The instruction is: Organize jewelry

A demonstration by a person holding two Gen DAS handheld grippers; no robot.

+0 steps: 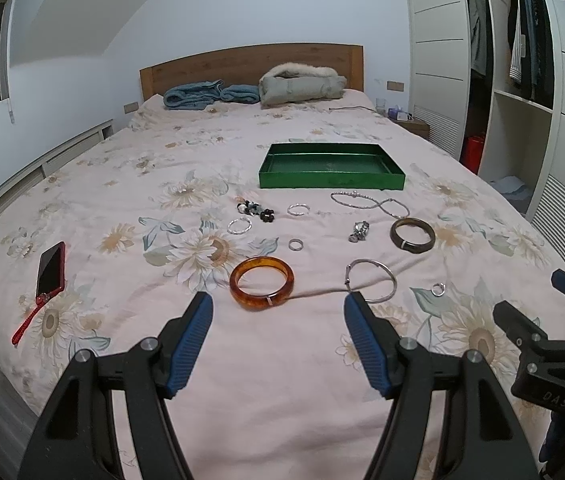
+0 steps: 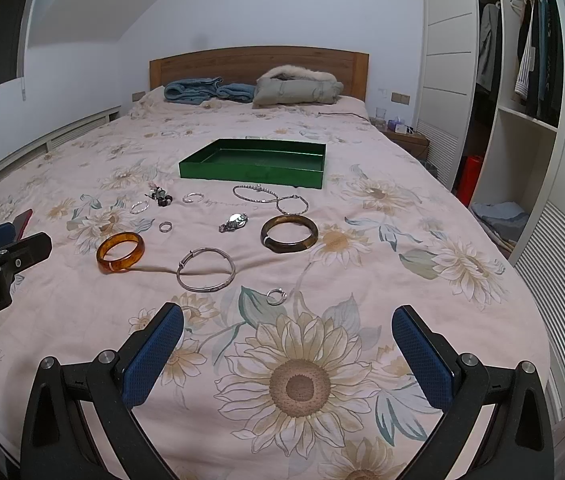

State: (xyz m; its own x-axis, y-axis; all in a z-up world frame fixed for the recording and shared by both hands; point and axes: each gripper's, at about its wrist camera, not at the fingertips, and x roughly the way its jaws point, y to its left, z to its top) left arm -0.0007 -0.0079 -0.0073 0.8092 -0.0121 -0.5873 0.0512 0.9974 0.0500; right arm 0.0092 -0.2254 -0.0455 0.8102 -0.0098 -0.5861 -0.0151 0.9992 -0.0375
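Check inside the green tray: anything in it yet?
The tray floor that shows looks bare green; all jewelry still lies on the bedspread outside it. The strip just behind its near wall is hidden.

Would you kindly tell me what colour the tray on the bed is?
The tray is glossy green, shown best in the left wrist view.

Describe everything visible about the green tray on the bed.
The green tray is a shallow rectangular box with low upright walls and a flat floor, glossy like lacquered card or metal; the material cannot be told. It lies flat and level on the floral bedspread, beyond the scattered jewelry, about mid-bed. Its floor looks bare apart from faint marks or reflections. A silver chain necklace lies just in front of its near wall, apparently not touching. Neither gripper is near it.
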